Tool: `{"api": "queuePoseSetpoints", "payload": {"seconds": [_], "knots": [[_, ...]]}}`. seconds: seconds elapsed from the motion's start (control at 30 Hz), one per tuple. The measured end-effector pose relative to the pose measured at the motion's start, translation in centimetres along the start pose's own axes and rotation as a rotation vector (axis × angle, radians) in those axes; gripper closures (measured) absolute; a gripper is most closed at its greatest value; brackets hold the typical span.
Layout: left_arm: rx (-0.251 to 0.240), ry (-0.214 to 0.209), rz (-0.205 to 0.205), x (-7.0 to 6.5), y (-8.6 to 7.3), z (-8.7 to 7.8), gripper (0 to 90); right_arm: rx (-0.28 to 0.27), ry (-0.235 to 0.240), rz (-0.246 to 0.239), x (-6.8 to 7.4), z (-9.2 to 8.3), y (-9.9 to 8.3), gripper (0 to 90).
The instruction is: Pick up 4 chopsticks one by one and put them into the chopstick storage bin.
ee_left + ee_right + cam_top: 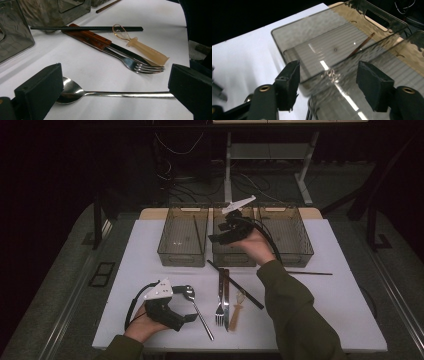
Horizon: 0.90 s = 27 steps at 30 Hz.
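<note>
Left gripper low near table's front-left corner, jaws wide, astride spoon, pads not pressing it. Spoon flat on table, bowl just beside one pad. Right gripper raised over middle bin at table's far edge, jaws wide, nothing between them. Left bin holds one brown chopstick. Fork, wooden-handled knife, small whisk, black chopstick near front-centre.

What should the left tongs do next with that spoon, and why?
Probably close on the spoon and lift it. The left tongs stand open low over the table, one pad at the bowl and one at the handle's end, not yet pressing. The right tongs hang open and empty over the smoky bins, one already holding a chopstick, so cutlery seems to be getting sorted there.
</note>
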State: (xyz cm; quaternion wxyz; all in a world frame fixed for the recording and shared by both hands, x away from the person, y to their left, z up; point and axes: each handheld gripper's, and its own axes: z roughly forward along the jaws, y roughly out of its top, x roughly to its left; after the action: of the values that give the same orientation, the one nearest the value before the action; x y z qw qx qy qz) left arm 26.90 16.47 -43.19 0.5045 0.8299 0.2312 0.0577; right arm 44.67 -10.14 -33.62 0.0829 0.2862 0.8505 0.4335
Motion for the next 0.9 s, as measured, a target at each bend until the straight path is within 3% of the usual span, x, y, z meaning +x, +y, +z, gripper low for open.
{"api": "queuePoseSetpoints", "payload": {"seconds": [0.27, 0.47, 0.8, 0.9], "knots": [[0.004, 0.000, -0.001, 0.0, -0.1, 0.0, 0.0, -0.026, 0.026, -0.026, -0.1, -3.2, -2.4, 33.3], [0.002, 0.006, -0.005, 0.1, -0.1, 0.1, 0.0, -0.012, 0.043, -0.046, 0.0, -5.6, -4.9, 34.9], [0.001, 0.007, -0.010, 0.1, -0.1, 0.1, 0.0, 0.010, 0.063, -0.060, -0.4, -9.3, -9.0, 48.9], [0.001, 0.008, -0.010, 0.1, -0.1, 0.1, 0.0, 0.029, 0.044, -0.066, -0.6, -10.3, -10.3, 52.9]]}}
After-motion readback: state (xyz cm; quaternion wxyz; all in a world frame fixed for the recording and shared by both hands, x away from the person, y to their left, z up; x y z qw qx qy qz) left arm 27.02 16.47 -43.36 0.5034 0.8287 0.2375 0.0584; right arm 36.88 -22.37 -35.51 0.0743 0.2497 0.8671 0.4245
